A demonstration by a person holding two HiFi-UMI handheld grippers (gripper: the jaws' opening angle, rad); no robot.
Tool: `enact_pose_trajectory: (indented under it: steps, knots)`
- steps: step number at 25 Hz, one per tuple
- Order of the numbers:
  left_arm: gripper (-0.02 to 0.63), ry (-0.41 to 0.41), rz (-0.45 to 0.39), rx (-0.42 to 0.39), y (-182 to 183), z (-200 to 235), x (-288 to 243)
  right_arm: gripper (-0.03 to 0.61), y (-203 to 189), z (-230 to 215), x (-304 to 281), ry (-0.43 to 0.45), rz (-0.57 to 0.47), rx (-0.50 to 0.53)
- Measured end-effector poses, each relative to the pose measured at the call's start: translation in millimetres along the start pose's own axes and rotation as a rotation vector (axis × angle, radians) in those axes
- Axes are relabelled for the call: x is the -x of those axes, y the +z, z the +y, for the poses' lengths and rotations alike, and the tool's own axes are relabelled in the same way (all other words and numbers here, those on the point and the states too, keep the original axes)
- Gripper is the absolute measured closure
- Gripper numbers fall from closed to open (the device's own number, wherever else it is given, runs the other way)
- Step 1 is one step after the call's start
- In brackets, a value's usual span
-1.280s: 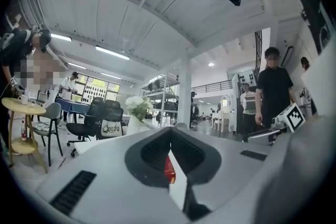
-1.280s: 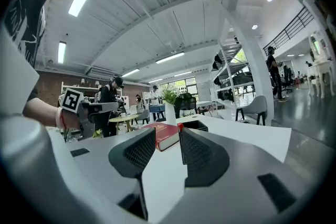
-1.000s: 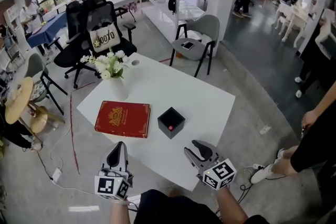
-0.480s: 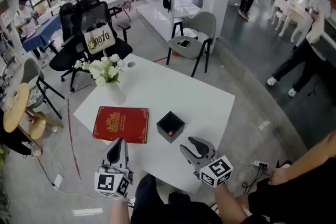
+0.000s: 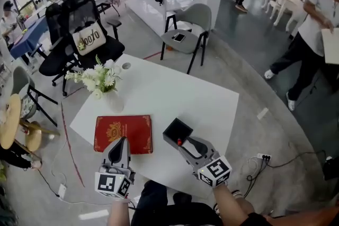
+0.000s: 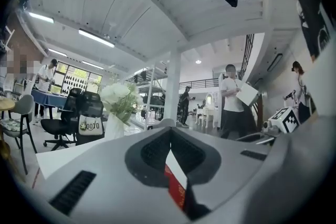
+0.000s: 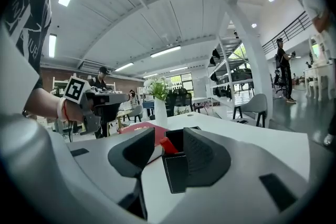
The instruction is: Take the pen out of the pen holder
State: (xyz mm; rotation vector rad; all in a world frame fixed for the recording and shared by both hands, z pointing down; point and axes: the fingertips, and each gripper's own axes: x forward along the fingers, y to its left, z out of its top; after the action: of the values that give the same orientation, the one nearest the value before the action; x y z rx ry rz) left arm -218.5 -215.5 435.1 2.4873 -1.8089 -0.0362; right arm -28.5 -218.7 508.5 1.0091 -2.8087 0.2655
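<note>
Only half-seen between just-opened right gripper jaws: pen holder, pen; left gripper closed.

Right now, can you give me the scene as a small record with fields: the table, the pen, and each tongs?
table: white; bears a red book, a vase of white flowers, a black holder
pen: red, in the holder, not yet out
right tongs: open, jaws have just been opening; holder's corner and pen show between them, pads not pressing
left tongs: shut, empty, aimed at the book
</note>
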Motion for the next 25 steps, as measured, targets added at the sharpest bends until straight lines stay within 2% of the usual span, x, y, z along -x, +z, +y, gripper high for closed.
enact_pose_trajectory:
  steps: [8, 17, 25]
  knots:
    - [0.609, -0.056, 0.020, 0.015, -2.4, 13.2, -23.7, 0.405, -8.3, 3.1, -24.5, -0.018, 0.059, 0.049]
    - [0.609, -0.098, 0.030, 0.023, -5.5, 8.4, -40.2, 0.451, -10.8, -13.2, -20.3, -0.069, 0.070, 0.049]
    - [0.609, -0.104, 0.044, 0.025, -8.4, 7.3, -46.9, 0.485, -12.4, -15.6, -29.4, -0.060, 0.096, 0.066]
